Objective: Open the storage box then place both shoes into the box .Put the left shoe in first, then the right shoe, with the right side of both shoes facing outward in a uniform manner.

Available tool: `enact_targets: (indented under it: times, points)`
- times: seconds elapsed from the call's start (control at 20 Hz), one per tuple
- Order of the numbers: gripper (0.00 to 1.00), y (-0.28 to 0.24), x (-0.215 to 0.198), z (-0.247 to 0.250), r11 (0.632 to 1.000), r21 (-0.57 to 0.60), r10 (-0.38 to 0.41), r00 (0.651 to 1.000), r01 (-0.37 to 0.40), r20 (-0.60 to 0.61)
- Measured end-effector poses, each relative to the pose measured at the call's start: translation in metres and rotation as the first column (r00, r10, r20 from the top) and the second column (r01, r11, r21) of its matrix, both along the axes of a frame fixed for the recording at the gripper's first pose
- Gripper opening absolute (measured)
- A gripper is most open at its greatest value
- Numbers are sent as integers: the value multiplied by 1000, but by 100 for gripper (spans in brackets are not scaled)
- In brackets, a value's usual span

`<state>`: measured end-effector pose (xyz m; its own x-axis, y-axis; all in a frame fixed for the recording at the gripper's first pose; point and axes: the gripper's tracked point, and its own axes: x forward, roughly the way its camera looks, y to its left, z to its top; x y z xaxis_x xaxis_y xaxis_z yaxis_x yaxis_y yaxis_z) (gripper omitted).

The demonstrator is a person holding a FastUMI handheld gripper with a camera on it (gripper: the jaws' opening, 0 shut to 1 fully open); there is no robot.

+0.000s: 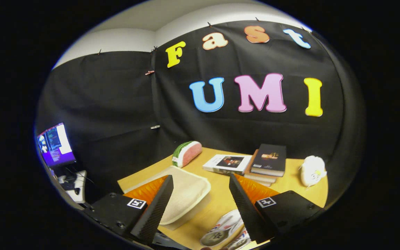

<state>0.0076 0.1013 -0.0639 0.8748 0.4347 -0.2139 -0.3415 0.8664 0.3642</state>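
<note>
Hand-held gripper (200, 194) is held with ridged wedge fingers spread wide, nothing gripped. Pale woven-textured storage box (186, 194) is seen between them on wooden table (221, 201); mesh shoes (222, 231) below.

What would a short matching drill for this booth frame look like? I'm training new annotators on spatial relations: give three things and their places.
Things:
1. sneaker
2. watermelon-slice toy
3. dark book

Places:
A. on top of a book stack
B. low between the open gripper fingers
C. at the table's far edge, beyond the beige lid

Pairs: 1-B, 2-C, 3-A
</note>
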Motion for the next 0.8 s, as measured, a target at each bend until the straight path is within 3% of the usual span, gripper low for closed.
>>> enact_targets:
  times: [0.15,0.3,0.5,0.8]
  points:
    - [98,28,-1,-31,988,120,111,985,-96,-134]
    - [98,52,-6,-61,947,298,210,935,-122,-287]
    - [98,74,-8,-98,879,472,295,855,-68,-427]
    - [98,93,7,-152,797,601,367,746,55,-555]
